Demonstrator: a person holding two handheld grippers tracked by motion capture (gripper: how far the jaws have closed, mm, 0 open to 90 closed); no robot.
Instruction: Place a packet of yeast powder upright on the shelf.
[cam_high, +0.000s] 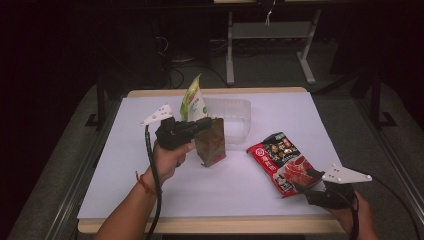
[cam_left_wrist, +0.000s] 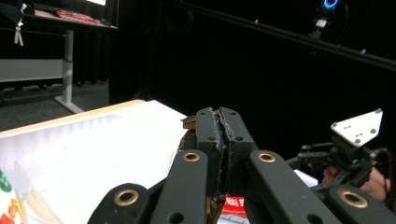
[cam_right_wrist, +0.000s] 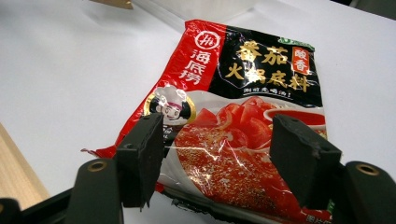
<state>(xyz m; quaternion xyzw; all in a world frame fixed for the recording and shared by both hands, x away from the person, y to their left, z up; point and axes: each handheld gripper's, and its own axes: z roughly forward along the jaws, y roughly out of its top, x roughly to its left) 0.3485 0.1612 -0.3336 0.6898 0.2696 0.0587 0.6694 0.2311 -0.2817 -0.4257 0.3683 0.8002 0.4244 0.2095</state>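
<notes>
Left tongs (cam_high: 202, 124) clamped on top edge of brown foil pouch (cam_high: 211, 144), upright mid-table (cam_high: 125, 165) before clear plastic tub (cam_high: 235, 112). Right tongs (cam_high: 306, 180) gaping wide over flat red-and-black soup-base packet (cam_high: 280, 161).

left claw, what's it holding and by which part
The left claw is shut on the top edge of the brown pouch; the right claw is open at the red packet.

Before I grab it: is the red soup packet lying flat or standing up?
Lying flat: the red soup packet rests face-up on the table.
</notes>
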